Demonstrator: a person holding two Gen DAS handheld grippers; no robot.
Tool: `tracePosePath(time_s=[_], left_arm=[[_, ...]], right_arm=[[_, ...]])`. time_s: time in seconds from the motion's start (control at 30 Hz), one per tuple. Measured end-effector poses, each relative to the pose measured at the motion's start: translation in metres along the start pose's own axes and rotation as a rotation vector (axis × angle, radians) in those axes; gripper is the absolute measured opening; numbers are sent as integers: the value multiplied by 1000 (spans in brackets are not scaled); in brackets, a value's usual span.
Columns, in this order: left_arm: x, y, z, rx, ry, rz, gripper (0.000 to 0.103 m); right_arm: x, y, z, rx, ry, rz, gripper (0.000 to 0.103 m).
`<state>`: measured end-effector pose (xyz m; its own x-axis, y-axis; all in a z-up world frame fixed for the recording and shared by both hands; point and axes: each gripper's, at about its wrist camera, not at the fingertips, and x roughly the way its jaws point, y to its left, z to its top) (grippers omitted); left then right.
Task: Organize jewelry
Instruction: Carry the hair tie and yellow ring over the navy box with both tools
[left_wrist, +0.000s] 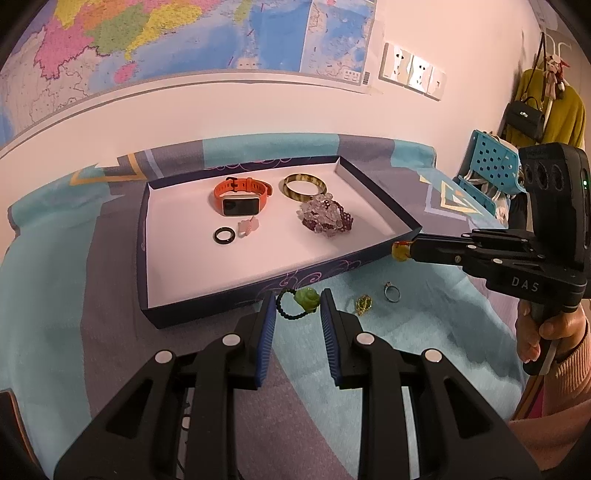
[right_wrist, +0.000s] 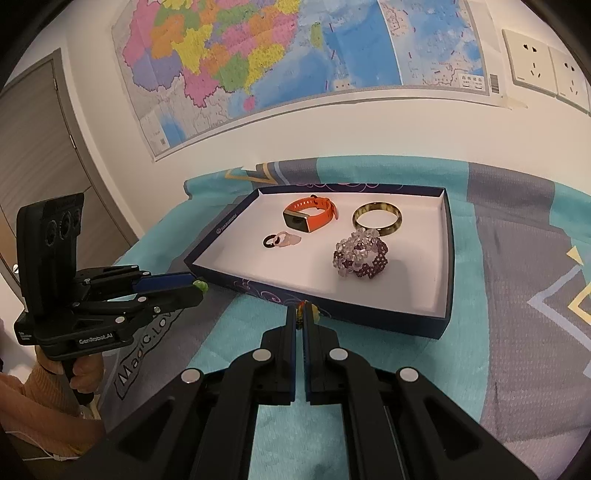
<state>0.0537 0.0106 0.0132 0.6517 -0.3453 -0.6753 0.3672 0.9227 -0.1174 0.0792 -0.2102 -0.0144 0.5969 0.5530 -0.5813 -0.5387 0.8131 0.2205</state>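
A dark blue tray (left_wrist: 236, 299) (right_wrist: 447, 258) with a white floor holds an orange watch (left_wrist: 240, 195) (right_wrist: 308, 214), a brown bangle (left_wrist: 304, 186) (right_wrist: 376, 219), a purple bead bracelet (left_wrist: 325, 218) (right_wrist: 360, 258), a black ring (left_wrist: 224, 235) (right_wrist: 270, 240) and a pink charm (left_wrist: 248, 227) (right_wrist: 290, 238). My left gripper (left_wrist: 297, 314) is open around a black bead bracelet with a green charm (left_wrist: 306, 300) on the cloth. My right gripper (right_wrist: 300, 314) (left_wrist: 404, 251) is shut on a small yellow-and-red charm (left_wrist: 399, 251) (right_wrist: 308, 309) at the tray's near edge.
A gold pendant (left_wrist: 363, 304) and a silver ring (left_wrist: 392, 293) lie on the patterned cloth (left_wrist: 369, 369) right of the left gripper. A blue perforated crate (left_wrist: 487, 162) stands at the far right. A map hangs on the wall behind.
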Motion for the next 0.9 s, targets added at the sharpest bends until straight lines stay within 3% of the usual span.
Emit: tracePosePath(time_s=[0.9], left_arm=[[14, 12, 22, -23, -17, 12, 25]], right_arm=[[14, -6, 27, -27, -12, -16, 2]])
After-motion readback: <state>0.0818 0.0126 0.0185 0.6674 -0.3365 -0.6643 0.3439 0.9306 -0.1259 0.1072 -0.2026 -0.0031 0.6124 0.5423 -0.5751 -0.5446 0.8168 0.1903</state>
